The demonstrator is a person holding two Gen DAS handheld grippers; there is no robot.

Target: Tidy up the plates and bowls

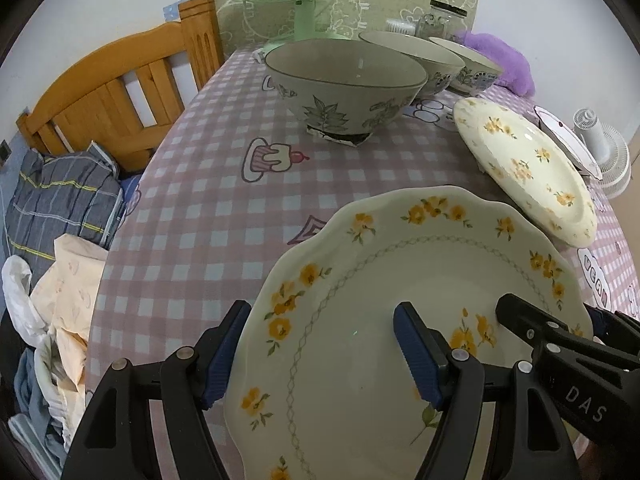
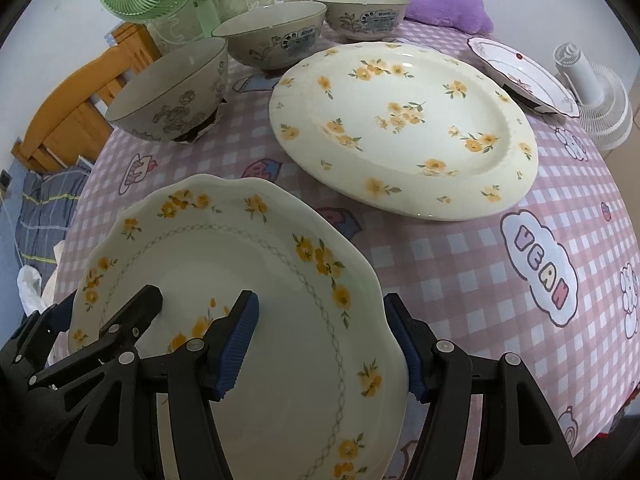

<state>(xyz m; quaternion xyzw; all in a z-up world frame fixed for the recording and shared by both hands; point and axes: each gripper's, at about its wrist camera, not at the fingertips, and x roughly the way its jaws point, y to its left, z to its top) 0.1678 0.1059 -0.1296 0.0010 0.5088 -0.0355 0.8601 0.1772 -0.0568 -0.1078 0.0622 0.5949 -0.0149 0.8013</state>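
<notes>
My left gripper (image 1: 320, 354) and right gripper (image 2: 320, 340) both straddled the scalloped plate's (image 2: 260, 264) opposite rims, jaws spread wide, gripping nothing yet.

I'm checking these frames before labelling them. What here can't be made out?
- Scalloped plate: near rim cut off by the bottom edge in both wrist views.
- Whether the left gripper or right gripper actually clamps it: contact unclear.
- Small red-trimmed plate: underside hidden; left view crops it behind the large round plate.
</notes>
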